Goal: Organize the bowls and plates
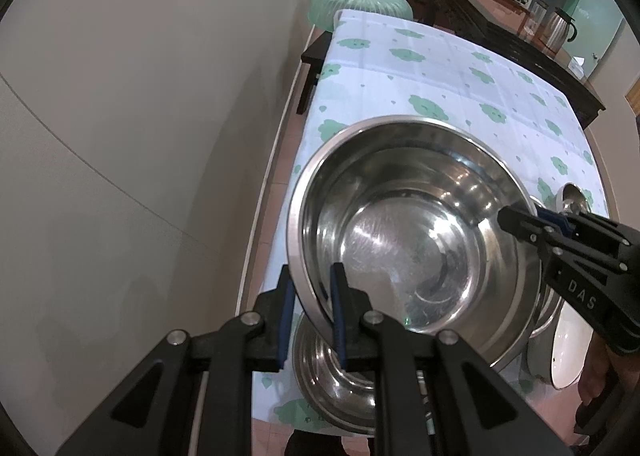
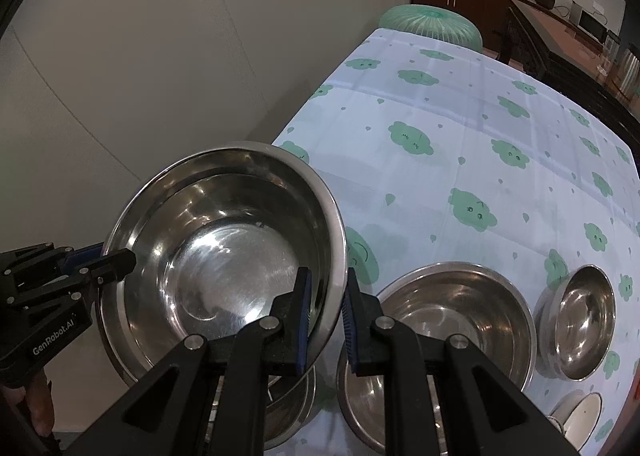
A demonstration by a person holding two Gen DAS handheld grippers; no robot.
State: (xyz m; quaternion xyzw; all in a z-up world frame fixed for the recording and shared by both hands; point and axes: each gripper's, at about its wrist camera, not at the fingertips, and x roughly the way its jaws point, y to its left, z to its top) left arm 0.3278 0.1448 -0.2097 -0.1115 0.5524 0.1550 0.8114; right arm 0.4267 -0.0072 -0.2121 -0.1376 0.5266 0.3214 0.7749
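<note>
A large steel bowl [image 1: 416,223] hangs tilted above the table's near edge, held by both grippers. My left gripper [image 1: 312,304] is shut on its near-left rim. My right gripper [image 2: 326,308] is shut on the opposite rim of the same bowl [image 2: 224,240]; it shows in the left wrist view [image 1: 520,221] at the right. Under the lifted bowl sits another steel bowl [image 1: 332,384]. In the right wrist view a medium steel bowl [image 2: 460,320] and a small steel bowl [image 2: 580,324] stand on the cloth to the right.
The table wears a white cloth with green prints [image 2: 460,127]. A white enamel dish [image 2: 580,416] lies at the near right corner. A green mesh food cover [image 1: 360,3] stands at the far end. A grey wall [image 1: 140,135] runs along the left. Dark cabinets [image 1: 500,27] stand behind.
</note>
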